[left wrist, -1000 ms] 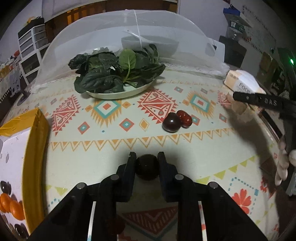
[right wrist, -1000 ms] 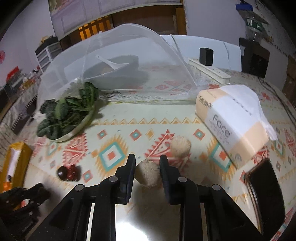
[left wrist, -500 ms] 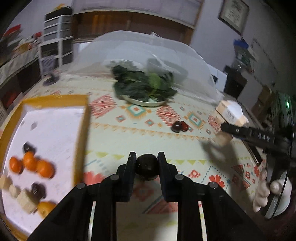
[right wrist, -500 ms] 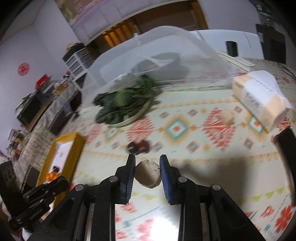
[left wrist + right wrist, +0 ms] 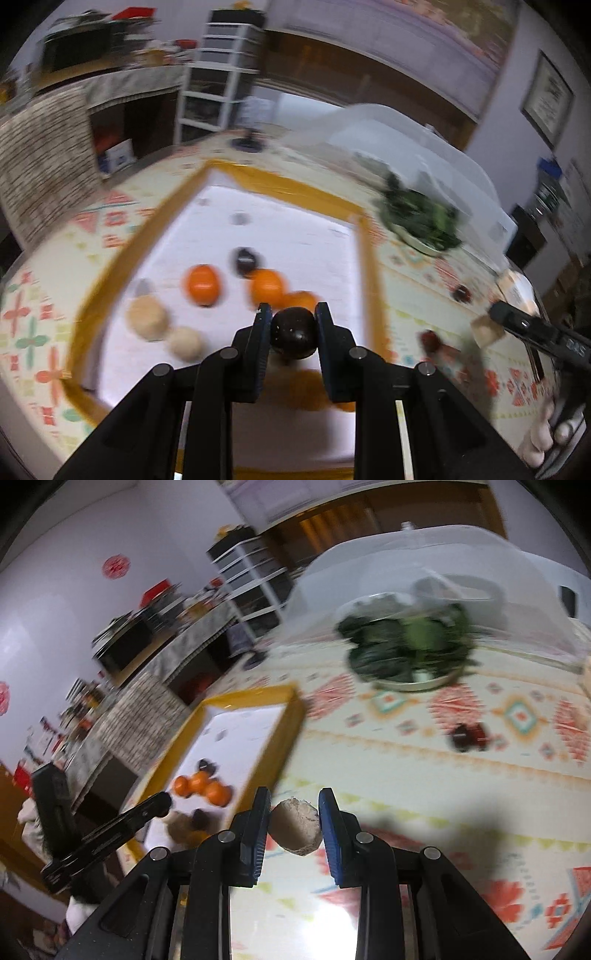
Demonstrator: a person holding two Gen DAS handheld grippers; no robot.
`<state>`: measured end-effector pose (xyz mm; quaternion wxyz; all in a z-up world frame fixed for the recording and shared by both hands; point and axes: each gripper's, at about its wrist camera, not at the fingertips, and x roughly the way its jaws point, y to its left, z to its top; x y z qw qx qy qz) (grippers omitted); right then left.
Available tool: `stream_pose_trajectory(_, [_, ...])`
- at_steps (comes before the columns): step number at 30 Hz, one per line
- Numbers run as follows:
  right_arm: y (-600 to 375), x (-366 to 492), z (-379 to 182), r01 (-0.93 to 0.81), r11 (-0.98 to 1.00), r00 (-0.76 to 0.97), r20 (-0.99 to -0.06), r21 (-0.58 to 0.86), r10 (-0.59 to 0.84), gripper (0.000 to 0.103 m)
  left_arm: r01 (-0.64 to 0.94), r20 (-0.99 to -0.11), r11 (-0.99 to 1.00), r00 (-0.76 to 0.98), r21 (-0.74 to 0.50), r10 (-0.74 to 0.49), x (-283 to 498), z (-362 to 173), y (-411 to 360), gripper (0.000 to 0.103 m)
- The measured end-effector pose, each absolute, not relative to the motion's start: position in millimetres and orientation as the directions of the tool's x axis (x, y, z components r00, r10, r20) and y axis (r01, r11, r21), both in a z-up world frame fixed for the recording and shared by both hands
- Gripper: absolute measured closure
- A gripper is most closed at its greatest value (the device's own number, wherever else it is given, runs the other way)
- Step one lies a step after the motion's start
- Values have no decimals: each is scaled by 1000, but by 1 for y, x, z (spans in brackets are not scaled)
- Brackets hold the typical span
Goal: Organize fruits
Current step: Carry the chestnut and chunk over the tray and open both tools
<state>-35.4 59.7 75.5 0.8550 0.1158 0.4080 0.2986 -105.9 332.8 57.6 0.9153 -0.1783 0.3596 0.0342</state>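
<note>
Left wrist view: left gripper [image 5: 293, 330] jaws clamp a dark fruit [image 5: 293, 332] over the tray [image 5: 369, 266]; lower it at 12 o'clock beside the oranges [image 5: 203, 284] before releasing. Right gripper [image 5: 294, 829] jaws clamp a beige fruit [image 5: 295, 827].

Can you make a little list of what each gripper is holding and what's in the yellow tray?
left gripper: shut on dark round fruit, above the tray
right gripper: shut on beige fruit, over the tablecloth
yellow tray: orange fruits, beige ones, dark ones
still on tablecloth: dark red fruits
</note>
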Motion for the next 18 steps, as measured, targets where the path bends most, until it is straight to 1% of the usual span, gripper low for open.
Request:
stream_pose_trajectory(5, [106,-37,72,-470,758,438,-626,451,645,74,-269,-674,907,739,-323,-21,-112,50,373,80])
stream_pose_trajectory(9, [137,-36,64,-494,741,399,-638,455,659,74,-290,-676,898,737,-330,-10,-115,47,388,80])
stream_pose_trajectory(17, [178,-29,45,-520,765,391,-690,380,609,74,-284,-691,908,723,-309,-9,-117,37,390,80])
stream_pose_trajectory(18, [181,-29,44,-522,767,392,-693,374,605,74,-284,-692,908,722,-308,-9,-116,36,389,78])
